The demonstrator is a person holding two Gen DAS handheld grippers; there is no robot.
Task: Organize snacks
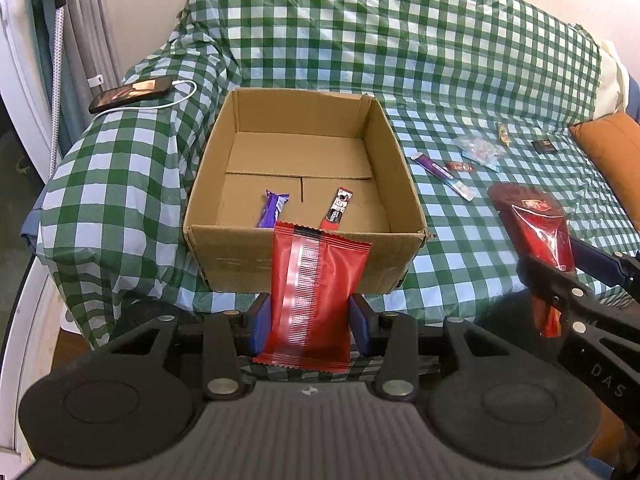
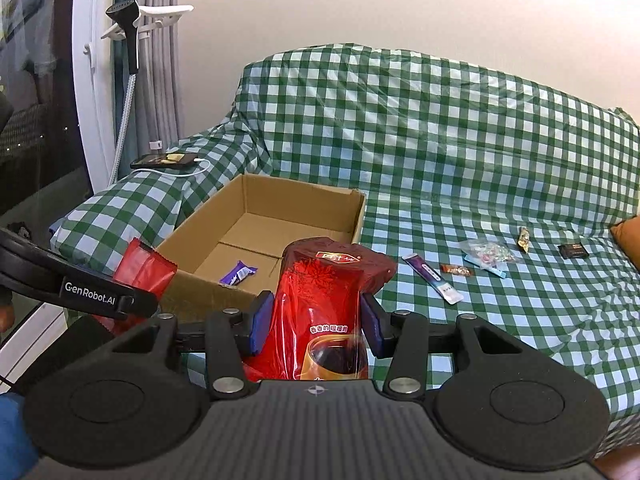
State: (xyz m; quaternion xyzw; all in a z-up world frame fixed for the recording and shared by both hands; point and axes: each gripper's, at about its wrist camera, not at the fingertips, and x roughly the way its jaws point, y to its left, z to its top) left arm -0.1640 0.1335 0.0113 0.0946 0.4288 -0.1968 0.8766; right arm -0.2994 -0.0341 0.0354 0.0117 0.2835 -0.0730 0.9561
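Your left gripper (image 1: 311, 320) pinches a flat red packet (image 1: 318, 292) by its middle; your right gripper (image 2: 316, 322) clamps a red pouch (image 2: 326, 300). Both look light, crinkly and slippery, so grip mid-body. Beyond, the cardboard box (image 1: 224, 236) holds two bars; small snacks (image 1: 478, 148) lie farther right.

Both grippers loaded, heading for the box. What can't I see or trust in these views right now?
- Right wrist view: red pouch hides the cardboard box's near-right corner.
- Left wrist view: red wrapper shows only its seam side.
- Both views: small loose snacks too small to identify.
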